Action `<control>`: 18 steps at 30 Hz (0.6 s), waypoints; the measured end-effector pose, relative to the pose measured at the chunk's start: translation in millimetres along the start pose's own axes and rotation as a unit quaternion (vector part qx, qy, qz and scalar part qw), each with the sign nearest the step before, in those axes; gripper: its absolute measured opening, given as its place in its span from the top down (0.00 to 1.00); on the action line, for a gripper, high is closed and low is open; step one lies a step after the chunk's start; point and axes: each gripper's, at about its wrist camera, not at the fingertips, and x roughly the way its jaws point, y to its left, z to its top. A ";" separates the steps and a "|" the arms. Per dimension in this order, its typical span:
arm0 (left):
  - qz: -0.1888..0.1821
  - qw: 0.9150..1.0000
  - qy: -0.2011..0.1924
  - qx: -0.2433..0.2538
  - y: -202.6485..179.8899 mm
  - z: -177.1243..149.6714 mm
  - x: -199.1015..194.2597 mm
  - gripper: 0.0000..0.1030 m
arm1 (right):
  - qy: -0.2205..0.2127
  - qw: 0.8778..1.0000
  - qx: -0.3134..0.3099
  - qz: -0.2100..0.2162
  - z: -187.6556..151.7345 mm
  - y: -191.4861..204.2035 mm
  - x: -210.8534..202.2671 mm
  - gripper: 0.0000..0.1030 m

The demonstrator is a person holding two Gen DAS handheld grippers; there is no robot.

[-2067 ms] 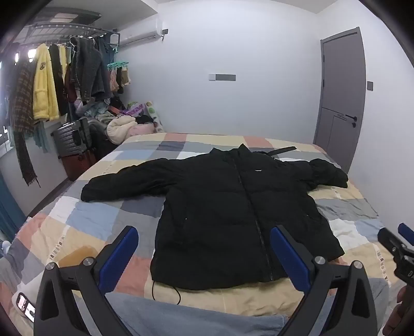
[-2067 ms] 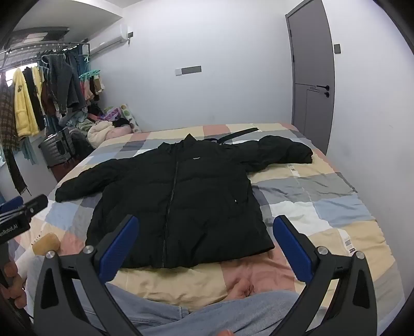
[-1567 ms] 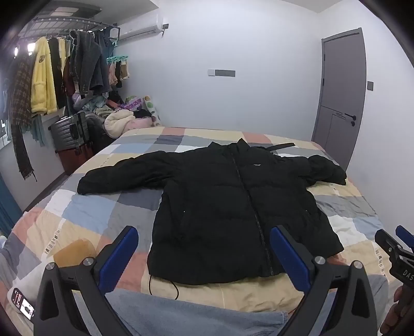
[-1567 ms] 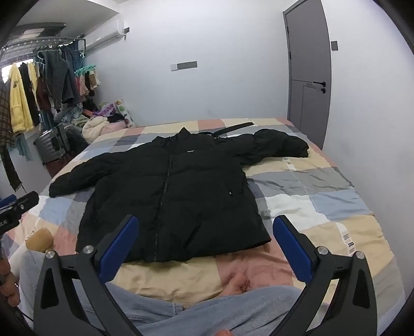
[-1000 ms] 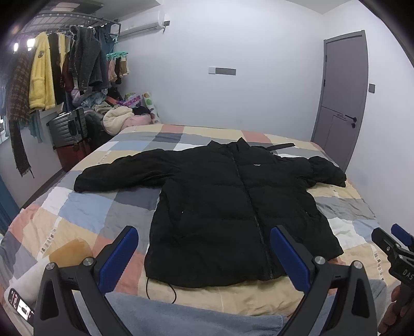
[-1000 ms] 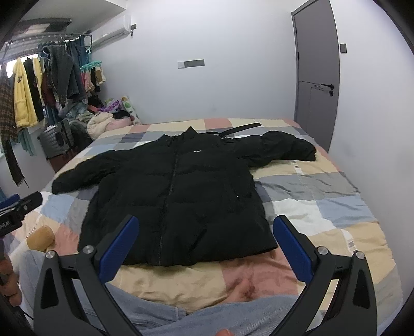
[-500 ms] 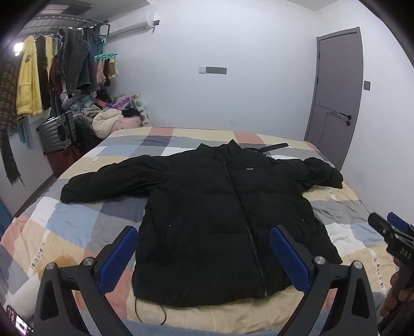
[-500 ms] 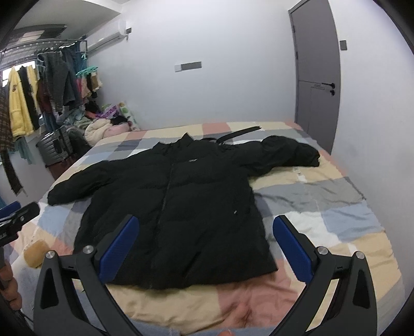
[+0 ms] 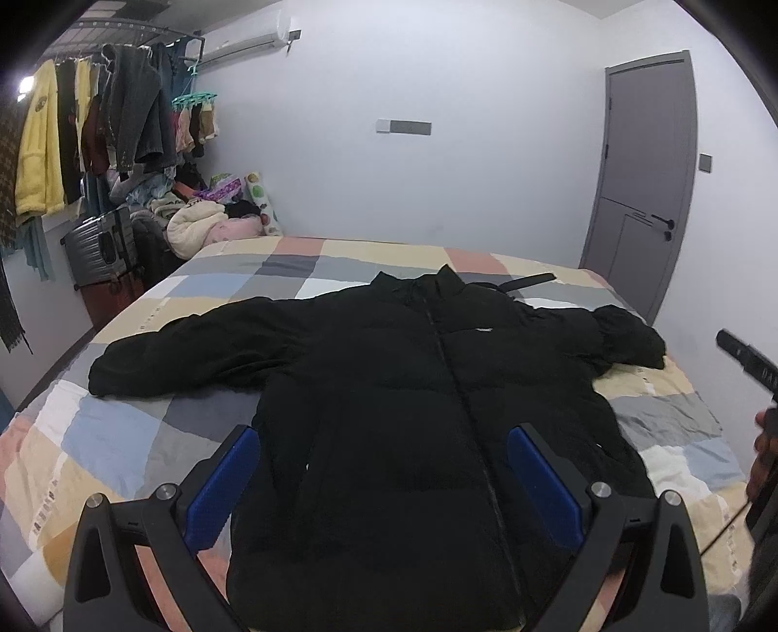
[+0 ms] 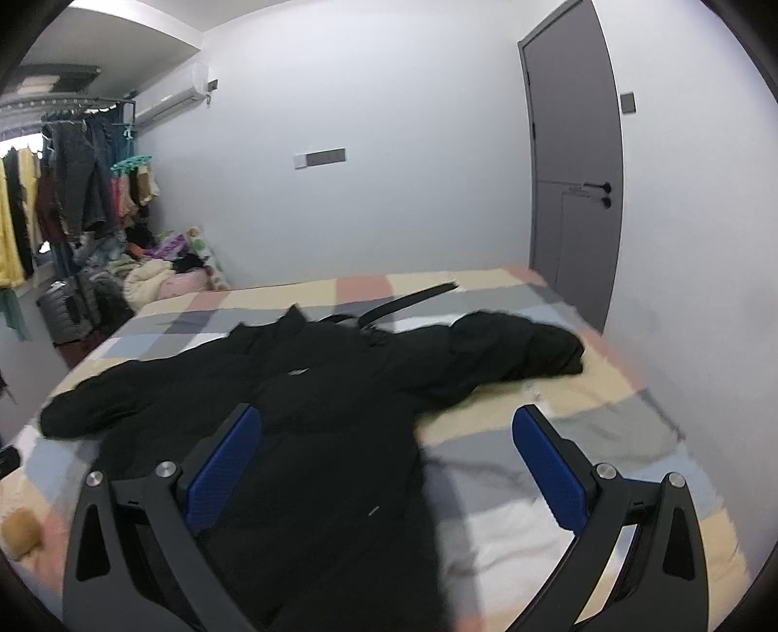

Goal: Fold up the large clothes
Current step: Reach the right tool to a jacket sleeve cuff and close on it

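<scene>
**Holding two open grippers over one black jacket**

Pointing at the bed, two grippers are up in the air, and each has two blue fingers spread wide with nothing between them. The left gripper (image 9: 384,479) hangs over the bottom part of the one black jacket (image 9: 413,389). The right gripper (image 10: 386,464) hangs over the jacket's right side, with one finger above the jacket and the other above bare blanket. Neither one touches the cloth.

The jacket lies flat on its back in the middle of the bed (image 9: 121,437), zipped up, with the collar pointing to the far wall. Its two sleeves stick out, one to each side. The right sleeve (image 10: 515,350) is bunched at its end near the bed's edge.

The bed has a blanket of many colored squares. One black strap (image 10: 408,301) lies just past the collar. Farther off, one gray door (image 9: 642,184) is shut on the right. On the left, a rack of hanging clothes (image 9: 97,136) stands by a gray suitcase (image 9: 97,248) and a pile of clothes (image 9: 209,223). One air conditioner (image 9: 243,34) sits high on the wall.
</scene>
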 end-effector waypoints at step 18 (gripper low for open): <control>0.023 0.997 0.043 -0.067 37.2 -14.1 143.6 0.00 | 0.062 0.942 0.317 -0.086 -6.0 -220.8 254.3 0.19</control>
